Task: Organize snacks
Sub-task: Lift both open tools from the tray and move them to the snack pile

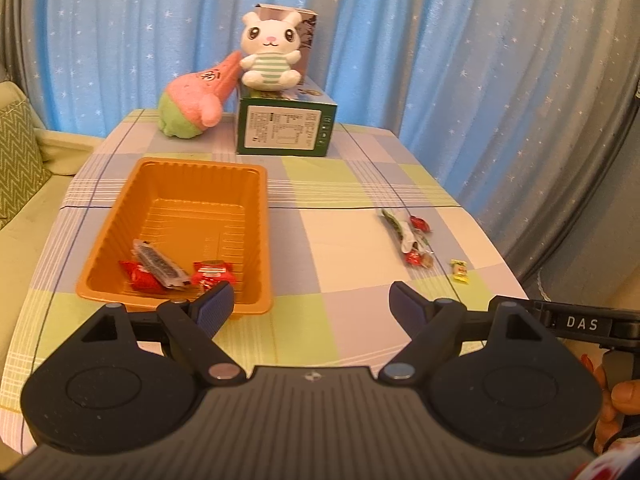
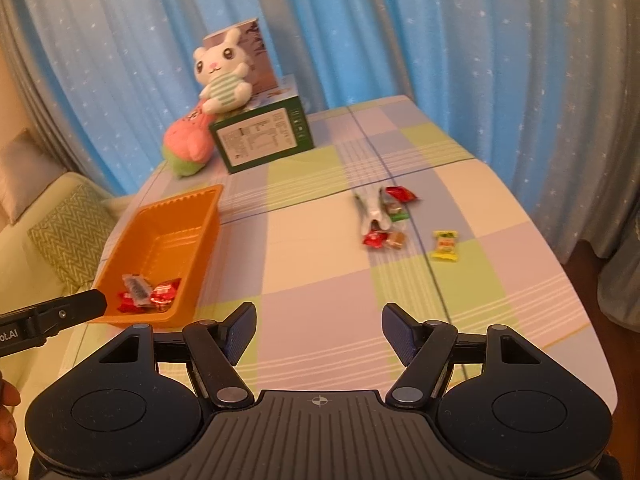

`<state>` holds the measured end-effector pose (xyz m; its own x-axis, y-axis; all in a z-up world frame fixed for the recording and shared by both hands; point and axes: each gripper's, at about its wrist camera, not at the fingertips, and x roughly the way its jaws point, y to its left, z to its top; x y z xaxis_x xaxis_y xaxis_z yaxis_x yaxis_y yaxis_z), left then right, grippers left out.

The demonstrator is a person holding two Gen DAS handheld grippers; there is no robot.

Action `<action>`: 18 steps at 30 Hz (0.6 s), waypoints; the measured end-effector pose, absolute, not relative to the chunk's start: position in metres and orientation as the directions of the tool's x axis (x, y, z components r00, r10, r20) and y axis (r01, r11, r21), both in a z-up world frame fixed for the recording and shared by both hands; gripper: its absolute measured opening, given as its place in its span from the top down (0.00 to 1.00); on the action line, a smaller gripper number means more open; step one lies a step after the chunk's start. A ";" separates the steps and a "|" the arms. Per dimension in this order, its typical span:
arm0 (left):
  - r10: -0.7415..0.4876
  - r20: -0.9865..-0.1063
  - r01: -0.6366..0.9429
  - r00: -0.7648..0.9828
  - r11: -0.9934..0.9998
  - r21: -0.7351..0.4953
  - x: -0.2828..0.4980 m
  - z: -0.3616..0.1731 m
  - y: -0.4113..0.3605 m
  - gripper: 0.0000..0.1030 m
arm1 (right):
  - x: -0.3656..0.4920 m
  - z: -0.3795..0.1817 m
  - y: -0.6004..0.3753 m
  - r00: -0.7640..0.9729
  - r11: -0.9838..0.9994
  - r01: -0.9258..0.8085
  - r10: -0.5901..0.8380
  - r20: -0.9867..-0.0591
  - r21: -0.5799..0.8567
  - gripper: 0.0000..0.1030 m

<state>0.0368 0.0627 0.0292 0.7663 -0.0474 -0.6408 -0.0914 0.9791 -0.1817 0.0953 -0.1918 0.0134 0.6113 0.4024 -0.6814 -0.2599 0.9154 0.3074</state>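
- Left wrist view: you are holding the left gripper point(image 1: 310, 300) spread wide and empty over the near edge of the desk point(image 1: 352, 232) with its checked pastel cloth, one blue pad overlapping the near corner of the ribbed orange plastic tray point(image 1: 120, 208). Two red wrappers and a clear-wrapped dark bar point(image 1: 160, 266) are already lying in the tray's near end. If you are dropping lower here, that pad is likely to catch the thin rim and tip or shove the tray.
- Right wrist view: you are keeping the right gripper point(image 2: 319, 330) spread and empty too, well apart from the loose snacks: a white-and-green packet point(image 2: 372, 208), red candies point(image 2: 400, 194) touching it, and a small yellow candy point(image 2: 445, 245) off alone. The pile is tight, so closing on one piece risks dragging its neighbours; the flat yellow one may be slipping out of the pads.
- The right edge of the desk is near; a nudged candy could be sliding off.
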 end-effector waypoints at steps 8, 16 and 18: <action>-0.079 -0.651 -0.052 0.755 0.982 -0.179 0.049 0.026 0.043 0.19 | 0.100 0.011 -0.216 0.628 0.924 -0.208 0.377 -0.681 0.320 0.32; -0.113 -0.655 -0.007 0.747 0.984 -0.177 0.064 0.022 0.022 0.19 | 0.108 0.007 -0.237 0.641 0.934 -0.162 0.345 -0.686 0.319 0.32; -0.120 -0.655 0.002 0.746 0.984 -0.178 0.067 0.021 0.018 0.19 | 0.110 0.005 -0.242 0.641 0.935 -0.153 0.340 -0.688 0.319 0.32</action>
<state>0.0673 0.0178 0.0211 0.7456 -0.1202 -0.6555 0.0022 0.9840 -0.1780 0.1097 -0.2422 0.0054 0.6414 0.3396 -0.6879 -0.1528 0.9353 0.3193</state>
